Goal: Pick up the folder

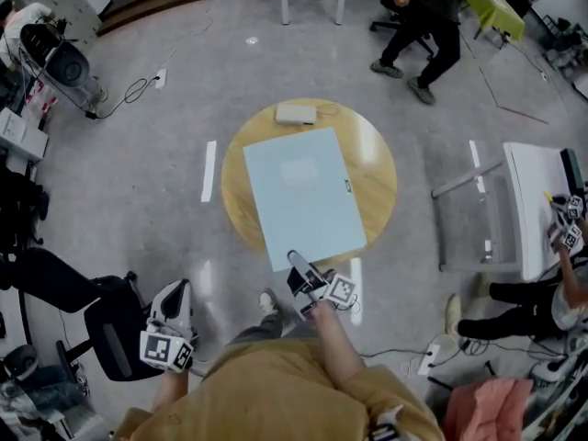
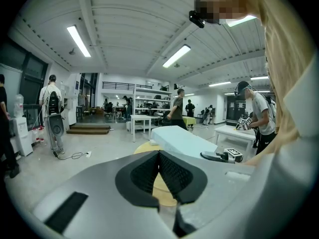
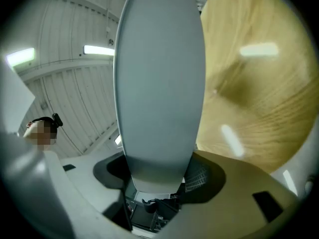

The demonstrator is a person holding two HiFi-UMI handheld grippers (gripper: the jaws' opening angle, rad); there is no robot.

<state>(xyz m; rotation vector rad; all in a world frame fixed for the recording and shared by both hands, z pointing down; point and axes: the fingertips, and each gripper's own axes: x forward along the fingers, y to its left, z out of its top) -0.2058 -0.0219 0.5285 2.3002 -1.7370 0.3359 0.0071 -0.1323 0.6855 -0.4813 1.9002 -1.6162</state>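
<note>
Clamping my R claw (image 1: 297,261) on the near edge of the pale blue rectangular folder (image 1: 303,196), I held it over the round wooden table (image 1: 378,168) at frame centre. My L claw (image 1: 176,292), lower left, was pinched together w/ nothing in it.

One folder (image 1: 303,196), one box (image 1: 296,113), one table (image 1: 377,177)

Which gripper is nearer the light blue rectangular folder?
Right. The right gripper clamps the near edge of the light blue rectangular folder; the left gripper hangs apart, to its lower left.
</note>
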